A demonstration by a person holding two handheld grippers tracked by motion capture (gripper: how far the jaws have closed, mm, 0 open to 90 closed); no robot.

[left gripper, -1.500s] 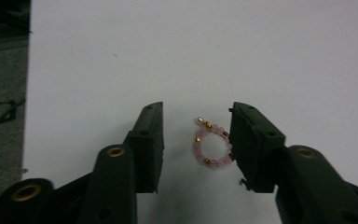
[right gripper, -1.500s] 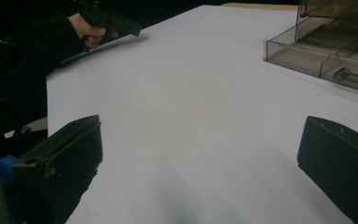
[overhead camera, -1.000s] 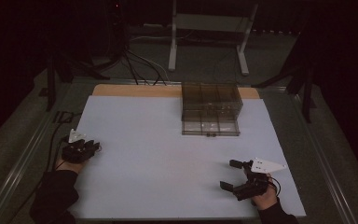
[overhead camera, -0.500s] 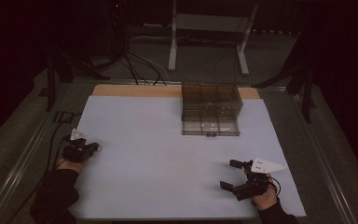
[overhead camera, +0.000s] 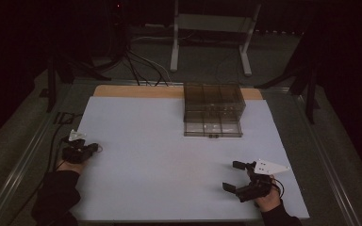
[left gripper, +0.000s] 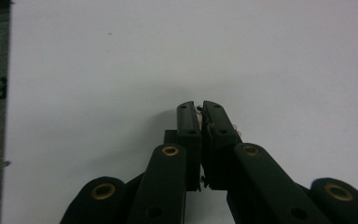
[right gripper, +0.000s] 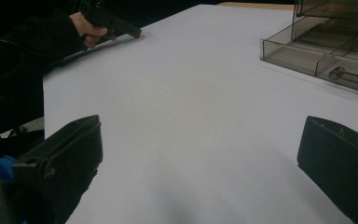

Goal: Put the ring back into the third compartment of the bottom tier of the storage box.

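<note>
Left gripper pinched shut on a small pale item at frame left; right gripper spread wide at lower right.

High view: left gripper (overhead camera: 93, 148) rests low on the white table sheet (overhead camera: 160, 160) at the left edge, its jaws having just been closing. In the left gripper view the jaws meet, with a small pale object (left gripper: 204, 122) caught between the tips; what it is cannot be told. Right gripper (overhead camera: 234, 176) sits at lower right, jaws well apart with nothing between them. Clear drawer box (overhead camera: 213, 109) stands at upper centre-right, its bottom drawer pulled out, well apart from both grippers.
</note>
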